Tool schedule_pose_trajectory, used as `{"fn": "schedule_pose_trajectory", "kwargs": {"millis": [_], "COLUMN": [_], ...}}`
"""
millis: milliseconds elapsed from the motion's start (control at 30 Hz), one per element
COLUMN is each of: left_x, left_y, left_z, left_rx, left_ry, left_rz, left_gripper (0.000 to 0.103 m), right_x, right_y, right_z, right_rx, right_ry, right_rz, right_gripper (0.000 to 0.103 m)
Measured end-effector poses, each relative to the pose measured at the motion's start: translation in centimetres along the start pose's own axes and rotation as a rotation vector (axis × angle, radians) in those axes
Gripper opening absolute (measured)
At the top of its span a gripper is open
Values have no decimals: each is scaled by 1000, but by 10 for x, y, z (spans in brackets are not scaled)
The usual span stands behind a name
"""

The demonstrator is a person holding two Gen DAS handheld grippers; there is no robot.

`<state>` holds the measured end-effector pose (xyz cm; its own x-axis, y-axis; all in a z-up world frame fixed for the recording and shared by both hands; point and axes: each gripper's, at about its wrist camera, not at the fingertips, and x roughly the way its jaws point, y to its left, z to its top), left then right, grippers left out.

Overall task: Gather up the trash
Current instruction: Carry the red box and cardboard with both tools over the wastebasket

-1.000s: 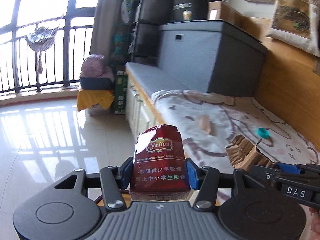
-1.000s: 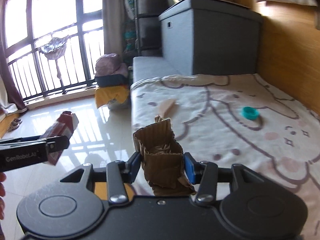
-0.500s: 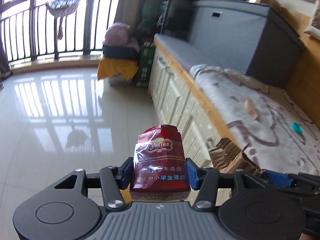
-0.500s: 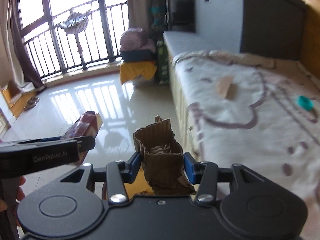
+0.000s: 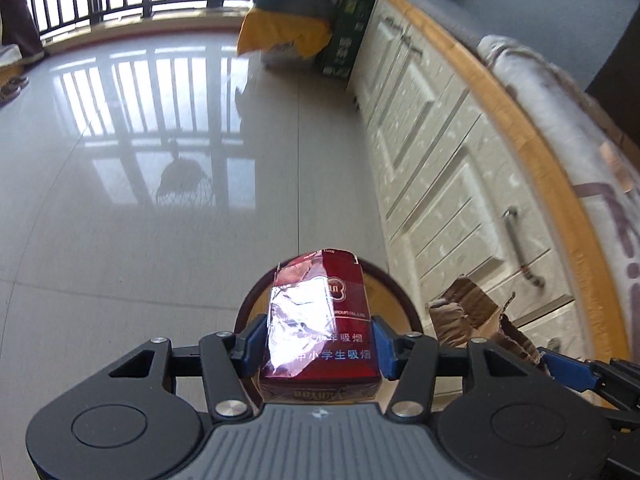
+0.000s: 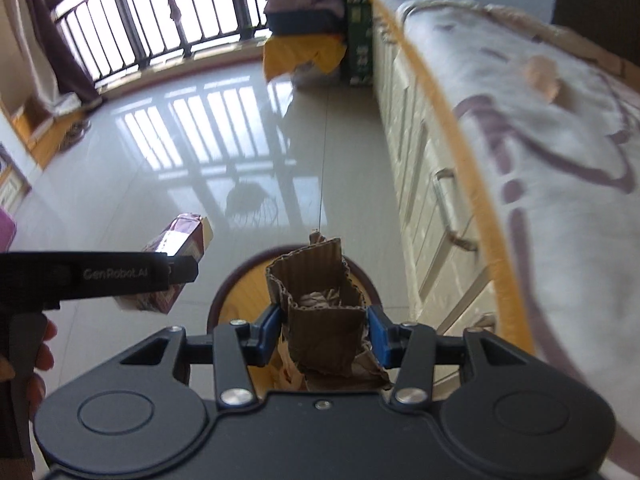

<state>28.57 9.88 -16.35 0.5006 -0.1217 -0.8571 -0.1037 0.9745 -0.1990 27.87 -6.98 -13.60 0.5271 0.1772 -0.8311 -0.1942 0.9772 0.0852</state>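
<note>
My left gripper [image 5: 318, 346] is shut on a red cigarette pack [image 5: 320, 320] with crumpled foil at its top. It hangs just over a round bin [image 5: 402, 294] with a dark rim and a wood-coloured inside. In the right wrist view my right gripper [image 6: 322, 332] is shut on a torn brown cardboard piece [image 6: 324, 320], over the same bin [image 6: 222, 294]. The cardboard [image 5: 472, 316] shows to the right of the pack. The pack [image 6: 176, 248] appears left of the cardboard, clamped behind the left gripper's black finger [image 6: 120, 274]. A hand [image 6: 38, 348] holds that gripper.
Pale cabinet drawers with metal handles [image 5: 516, 240] line the right, under a wooden edge and a patterned blanket [image 6: 560, 140] with a tan scrap [image 6: 542, 74] on it. A yellow-draped pile [image 5: 280, 36] and a green box [image 5: 340, 52] stand far back. Glossy floor tiles [image 5: 160, 200] spread left.
Both grippers have tipped downward and moved off the blanket toward the floor, each still holding its item. The round bin has come into view beneath them.
</note>
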Motion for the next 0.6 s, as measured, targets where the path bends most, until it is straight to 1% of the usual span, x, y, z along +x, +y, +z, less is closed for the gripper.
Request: {"fn": "schedule_pose_trajectory", "kwargs": {"millis": [267,367,600], "left_x": [41,56,78], "left_y": [10,16,18], "left_z": [-6,-9,-14], "left_rx": [-17,-22,-17], "left_ry": [131,179,254], "left_rz": [13,25,37], "left_gripper": [55,55,55], "right_x": [42,58,86], "right_y": [5,1,-5], "right_z": [-2,-4,-8], "right_rx": [-20,-19,-4], "right_ry": [94,130,191], "right_rz": [14,15,11], "right_gripper": [48,48,48]}}
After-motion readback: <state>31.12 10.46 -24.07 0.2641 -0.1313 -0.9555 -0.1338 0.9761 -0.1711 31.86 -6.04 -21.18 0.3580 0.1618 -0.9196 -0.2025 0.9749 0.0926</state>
